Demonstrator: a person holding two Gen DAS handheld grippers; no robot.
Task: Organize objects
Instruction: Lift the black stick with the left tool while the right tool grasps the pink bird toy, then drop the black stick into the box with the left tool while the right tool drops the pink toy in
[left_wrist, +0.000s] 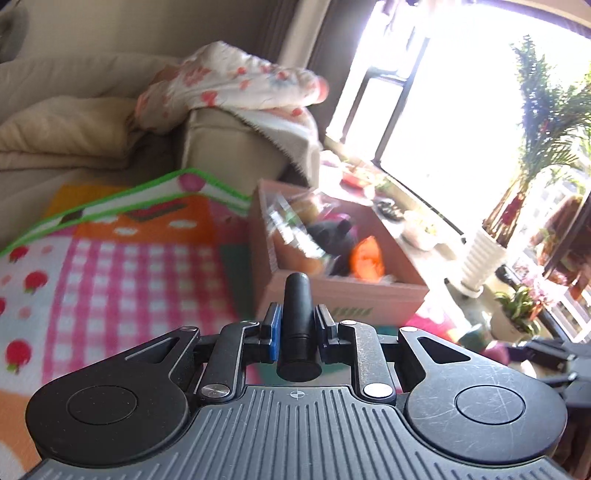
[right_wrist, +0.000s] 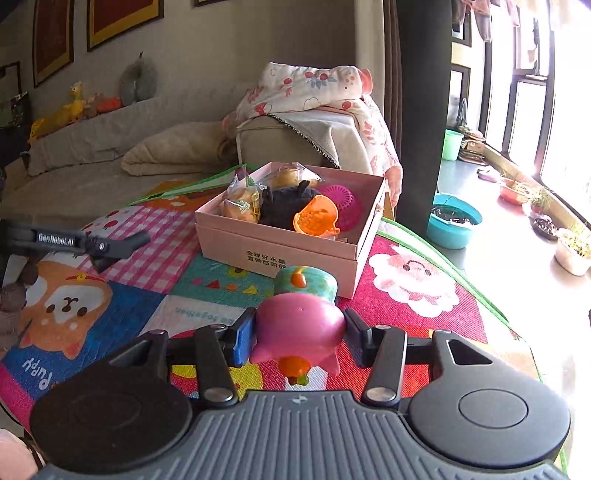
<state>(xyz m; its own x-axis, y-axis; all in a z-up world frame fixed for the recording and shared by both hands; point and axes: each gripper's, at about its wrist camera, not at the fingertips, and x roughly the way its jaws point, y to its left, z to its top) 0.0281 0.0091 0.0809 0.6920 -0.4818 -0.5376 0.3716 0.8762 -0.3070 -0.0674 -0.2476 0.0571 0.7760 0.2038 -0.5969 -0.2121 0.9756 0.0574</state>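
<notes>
Open-top pink box (right_wrist: 280, 254) on play mat (right_wrist: 424, 314); approach from above clear. Inside crowded: wrapped cakes (right_wrist: 242, 205) at left, black plush (right_wrist: 284, 206) centre, orange strainer (right_wrist: 317, 219) and pink strainer (right_wrist: 341, 201) at right; little bare floor left. Sofa arm (right_wrist: 295, 144) w/ draped floral blanket (right_wrist: 314, 92) just behind box, blocks far side. Mat left of box open. Blue basin (right_wrist: 454, 221) and plant pots (right_wrist: 572, 251) off mat's right edge.
</notes>
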